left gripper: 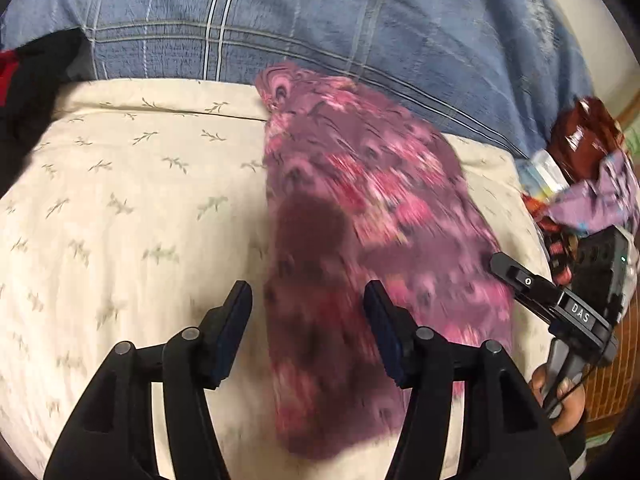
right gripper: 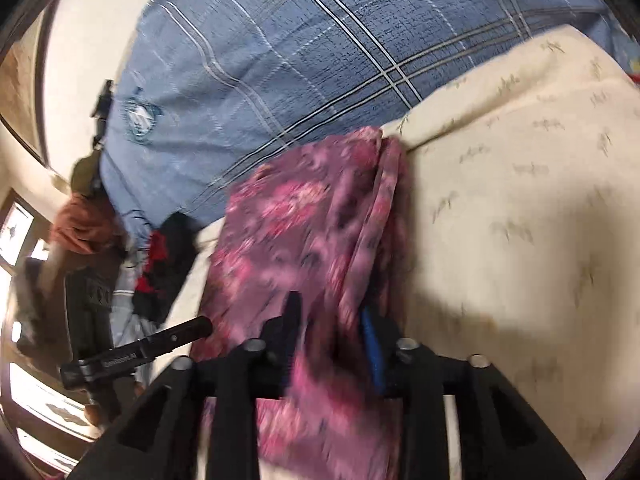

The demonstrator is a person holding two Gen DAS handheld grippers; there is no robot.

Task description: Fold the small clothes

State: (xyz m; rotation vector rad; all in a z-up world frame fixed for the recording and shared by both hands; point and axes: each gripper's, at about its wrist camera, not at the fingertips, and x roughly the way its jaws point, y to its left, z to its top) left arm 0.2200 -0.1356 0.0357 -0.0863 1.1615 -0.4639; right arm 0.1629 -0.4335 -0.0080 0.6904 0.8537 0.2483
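1. While the picture is smeared by motion, the left wrist view shows a purple-and-pink floral garment (left gripper: 360, 208) lying as a long folded strip on a cream sheet with a leaf-sprig print (left gripper: 132, 184).
2. Its long axis runs from just beneath the left gripper (left gripper: 308, 304) forward and away, so the narrow far end points at the blue plaid blanket (left gripper: 280, 12) beyond the fingertips.
3. In the left wrist view the strip leans a little to the right as it comes nearer, and its near end spreads out under and past the right-hand finger.
4. The left gripper's two fingers (left gripper: 236, 320) stand well apart, released; the cloth lies below the gap and neither pad presses on it.
5. In the right wrist view the same garment (right gripper: 304, 216) passes straight between the right gripper's (right gripper: 332, 320) fingers and runs forward along their line to the blanket (right gripper: 304, 40).
6. A folded edge of the garment rises as a ridge just ahead of the blue-padded finger (right gripper: 370, 344).
7. The right gripper's jaws are partly apart with cloth between them; blur hides whether the pads pinch it, so I cannot tell.
8. Beside the left gripper's right-hand finger, the other gripper (left gripper: 536, 292) shows at the garment's edge, held by a hand (left gripper: 560, 396).
9. A heap of mixed clothes (left gripper: 588, 176) lies well off to the right of the fingers.
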